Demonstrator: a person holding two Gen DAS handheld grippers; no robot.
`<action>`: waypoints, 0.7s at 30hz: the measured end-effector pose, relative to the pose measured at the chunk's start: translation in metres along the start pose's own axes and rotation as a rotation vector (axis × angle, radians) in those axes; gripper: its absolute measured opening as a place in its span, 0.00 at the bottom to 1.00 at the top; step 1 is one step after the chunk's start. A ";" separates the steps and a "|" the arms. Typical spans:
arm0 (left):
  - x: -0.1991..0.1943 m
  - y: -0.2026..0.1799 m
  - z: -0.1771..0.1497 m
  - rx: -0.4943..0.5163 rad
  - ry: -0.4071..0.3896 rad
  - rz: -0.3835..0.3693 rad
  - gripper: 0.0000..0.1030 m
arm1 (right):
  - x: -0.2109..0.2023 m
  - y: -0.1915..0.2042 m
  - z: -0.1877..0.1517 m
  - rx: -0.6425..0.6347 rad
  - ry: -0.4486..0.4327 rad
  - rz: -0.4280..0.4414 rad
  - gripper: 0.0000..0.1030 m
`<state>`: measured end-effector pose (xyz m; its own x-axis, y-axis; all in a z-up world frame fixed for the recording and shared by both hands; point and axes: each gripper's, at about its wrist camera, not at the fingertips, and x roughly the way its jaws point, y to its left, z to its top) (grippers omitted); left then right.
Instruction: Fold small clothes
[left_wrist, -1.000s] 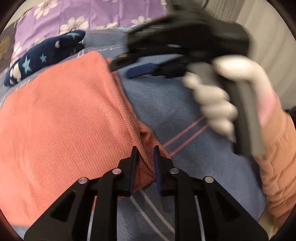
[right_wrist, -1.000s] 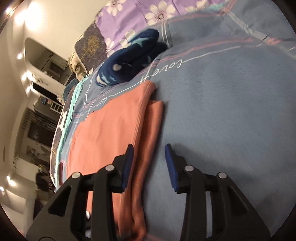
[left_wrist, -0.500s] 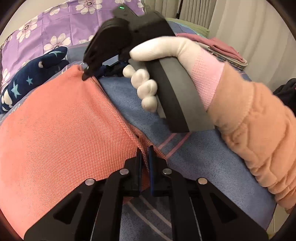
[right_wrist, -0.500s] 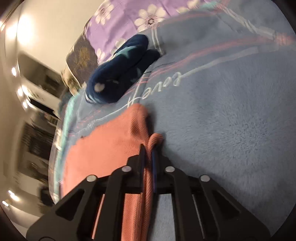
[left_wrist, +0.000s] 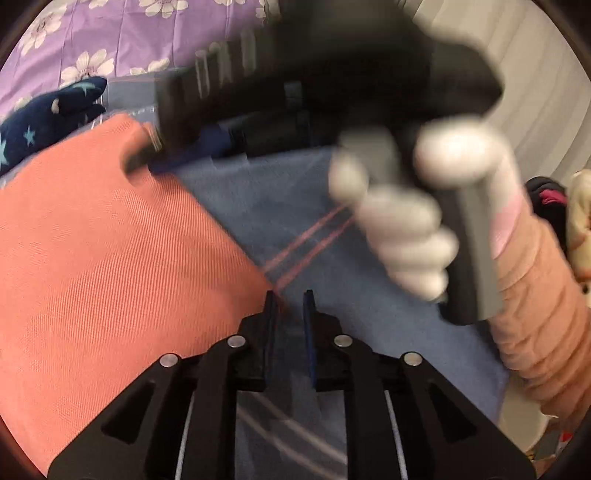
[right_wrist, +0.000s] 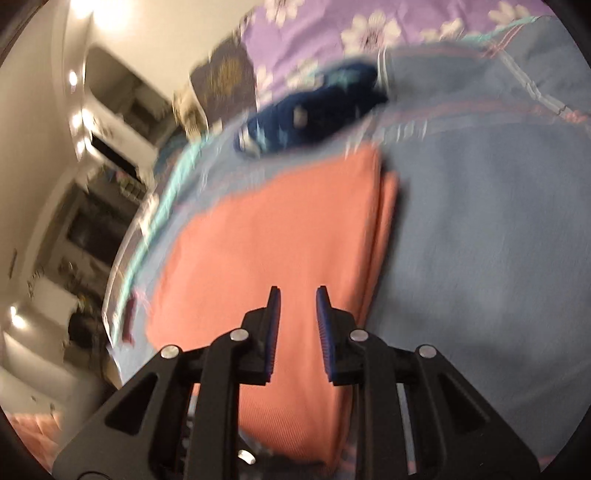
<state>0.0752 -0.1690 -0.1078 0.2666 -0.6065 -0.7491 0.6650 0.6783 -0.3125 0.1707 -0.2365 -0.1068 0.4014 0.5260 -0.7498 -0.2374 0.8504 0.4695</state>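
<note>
Cloth (right_wrist: 266, 236) (orange, folded) flat on blanket (right_wrist: 480, 240), its edge just left of left gripper (left_wrist: 290, 306); under and ahead of right gripper (right_wrist: 297, 306). Both jaws slightly apart, empty; probably released fold.

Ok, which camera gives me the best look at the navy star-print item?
The right wrist view: the navy star-print item sits whole, though blurred, beyond the orange garment. The left wrist view catches only one end at the left edge.

left wrist: close, low over bed | right wrist: higher | shared: orange cloth (left_wrist: 110, 258)
</note>
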 end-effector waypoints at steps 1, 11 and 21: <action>-0.007 0.002 -0.008 -0.015 0.013 -0.015 0.16 | 0.005 -0.001 -0.006 -0.023 0.009 -0.072 0.12; -0.156 0.093 -0.113 -0.341 -0.205 0.241 0.27 | -0.026 0.053 -0.010 -0.113 -0.113 -0.269 0.14; -0.275 0.187 -0.220 -0.594 -0.363 0.536 0.25 | 0.019 0.234 -0.056 -0.584 -0.105 -0.159 0.31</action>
<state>-0.0270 0.2161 -0.0888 0.7114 -0.1699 -0.6819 -0.0599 0.9521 -0.2997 0.0735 -0.0267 -0.0373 0.5499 0.4136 -0.7257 -0.6008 0.7994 0.0004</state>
